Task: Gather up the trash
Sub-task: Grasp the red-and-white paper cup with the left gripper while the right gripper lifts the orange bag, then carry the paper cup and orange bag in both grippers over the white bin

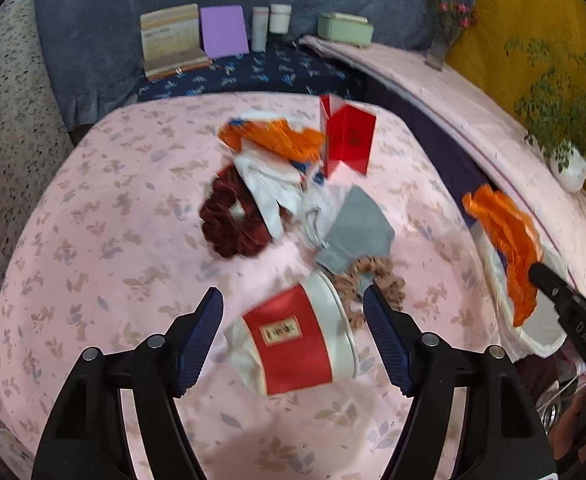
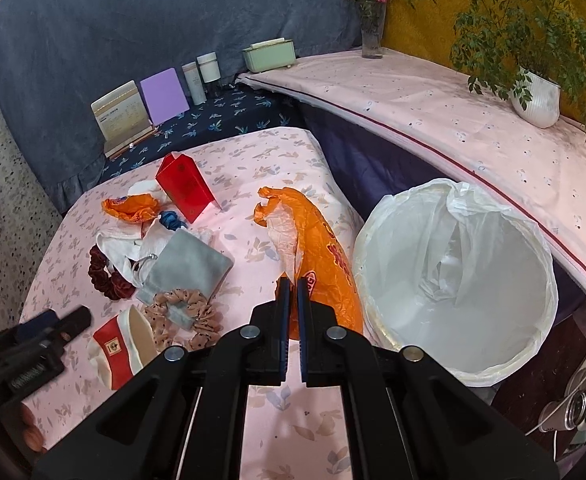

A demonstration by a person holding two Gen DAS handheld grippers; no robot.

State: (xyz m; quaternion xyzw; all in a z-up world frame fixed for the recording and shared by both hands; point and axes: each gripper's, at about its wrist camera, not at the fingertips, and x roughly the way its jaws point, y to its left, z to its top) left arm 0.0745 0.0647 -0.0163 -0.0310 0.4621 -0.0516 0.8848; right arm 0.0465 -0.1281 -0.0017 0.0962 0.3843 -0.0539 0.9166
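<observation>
Gripping orange bag [image 2: 325, 264], right jaws closed

A purple card [image 2: 163, 93] and a cream booklet [image 2: 122, 112] lean against the blue backdrop beside two white bottles [image 2: 201, 74], a green box [image 2: 269, 55], a flower vase [image 2: 371, 36] and a potted plant [image 2: 537, 98].
</observation>
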